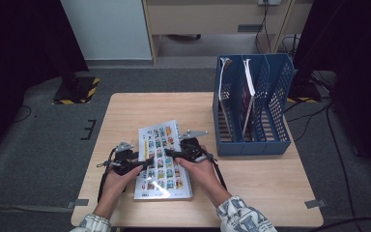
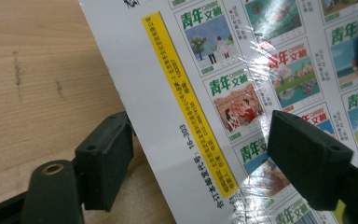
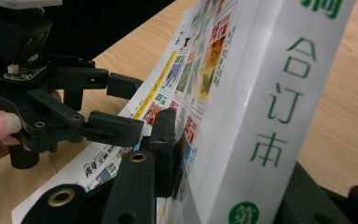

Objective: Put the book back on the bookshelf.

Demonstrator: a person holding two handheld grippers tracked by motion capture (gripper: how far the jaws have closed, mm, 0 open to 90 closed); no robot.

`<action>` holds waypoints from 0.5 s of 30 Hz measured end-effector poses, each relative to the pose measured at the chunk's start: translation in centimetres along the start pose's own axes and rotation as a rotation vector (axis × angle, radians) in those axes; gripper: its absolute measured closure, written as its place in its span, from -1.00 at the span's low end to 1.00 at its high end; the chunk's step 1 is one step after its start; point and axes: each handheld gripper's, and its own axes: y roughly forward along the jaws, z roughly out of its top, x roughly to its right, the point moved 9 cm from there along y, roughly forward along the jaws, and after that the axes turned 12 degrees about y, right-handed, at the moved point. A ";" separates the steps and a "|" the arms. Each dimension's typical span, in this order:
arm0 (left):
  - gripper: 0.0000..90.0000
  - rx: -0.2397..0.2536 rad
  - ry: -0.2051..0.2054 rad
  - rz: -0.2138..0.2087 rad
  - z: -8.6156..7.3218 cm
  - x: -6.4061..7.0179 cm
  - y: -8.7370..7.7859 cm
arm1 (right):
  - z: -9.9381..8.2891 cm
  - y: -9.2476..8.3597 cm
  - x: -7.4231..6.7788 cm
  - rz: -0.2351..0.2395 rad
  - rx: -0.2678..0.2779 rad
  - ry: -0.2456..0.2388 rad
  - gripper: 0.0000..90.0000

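Left gripper [image 1: 142,163] – held low, jaws parted, pads clear on both sides. Right gripper [image 1: 170,153] – jaws clamped, one pad [image 3: 165,140] pressed flat. Both forearms enter from below, grippers pointing inward toward each other

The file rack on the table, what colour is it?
Blue, with perforated walls; the file rack shows best in the high view.

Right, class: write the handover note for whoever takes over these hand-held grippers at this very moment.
Right hand-held gripper: clamped across the spine of the bound magazine volume.
Left hand-held gripper: jaws open, straddling the volume's left edge, one over the cover, one over the table; no grip.
Volume lies mid-table, in front of the person.
Blue file rack stands back right, already holding two books.
Done: right grasp. Left, probably: lift the volume and slot it into the rack.
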 end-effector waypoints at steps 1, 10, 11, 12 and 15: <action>-0.57 0.000 0.000 0.000 0.0 0.0 0.0 | 0.0 -0.1 -0.1 0.001 0.006 -0.005 0.52; -0.75 0.030 0.026 -0.017 0.2 -0.1 -0.1 | 0.3 -0.8 -0.5 -0.013 0.052 -0.059 0.53; -0.77 0.027 0.027 -0.023 0.2 0.0 -0.1 | 0.3 -0.8 -0.6 -0.013 0.055 -0.059 0.53; -0.79 0.026 0.021 -0.032 0.2 0.1 0.0 | 0.3 -0.8 -0.5 -0.015 0.059 -0.058 0.53; -0.90 0.019 0.021 -0.026 0.1 0.2 0.0 | 0.4 -1.1 -0.4 -0.017 0.071 -0.071 0.53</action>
